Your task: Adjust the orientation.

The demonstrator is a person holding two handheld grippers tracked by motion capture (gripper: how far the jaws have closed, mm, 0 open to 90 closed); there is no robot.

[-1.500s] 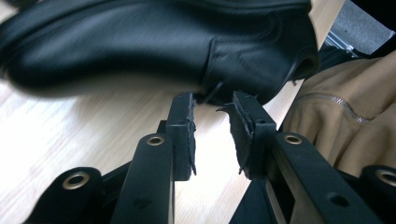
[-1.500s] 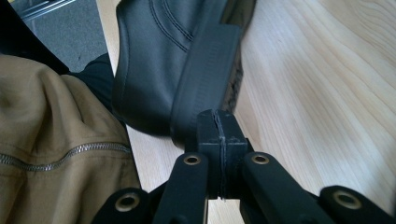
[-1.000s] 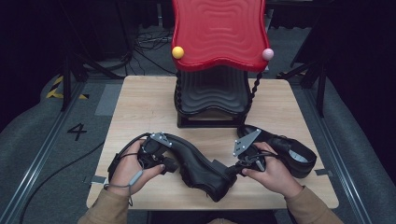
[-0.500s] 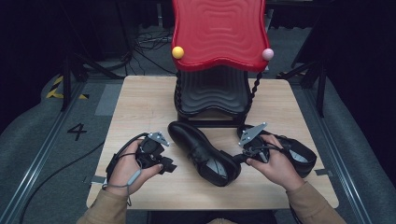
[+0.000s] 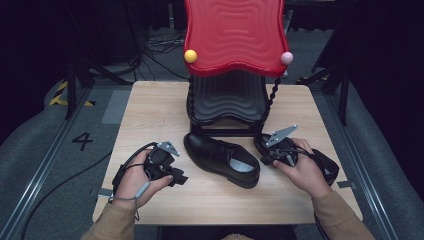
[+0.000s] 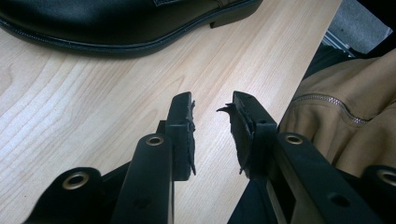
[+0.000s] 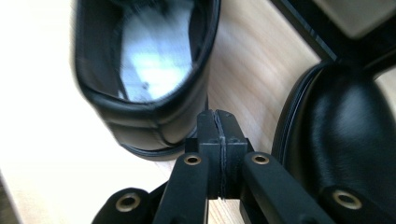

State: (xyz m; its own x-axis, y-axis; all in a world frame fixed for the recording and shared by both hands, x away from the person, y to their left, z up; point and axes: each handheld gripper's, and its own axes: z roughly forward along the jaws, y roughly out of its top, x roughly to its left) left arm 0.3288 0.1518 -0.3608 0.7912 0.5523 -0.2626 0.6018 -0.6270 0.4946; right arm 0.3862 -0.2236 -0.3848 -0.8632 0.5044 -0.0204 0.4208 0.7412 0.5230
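Released, shoe now lies flat, toe toward rack.

Overhead view; two close, shoe shared

Tan sleeves, black tongs

Left tongs have brass-ringed screw holes and frayed pads; right tongs carry a grey three-cornered plate.

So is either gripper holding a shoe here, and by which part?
Nothing is held: the left gripper stands apart and empty, and the right gripper is shut on nothing behind the shoe.
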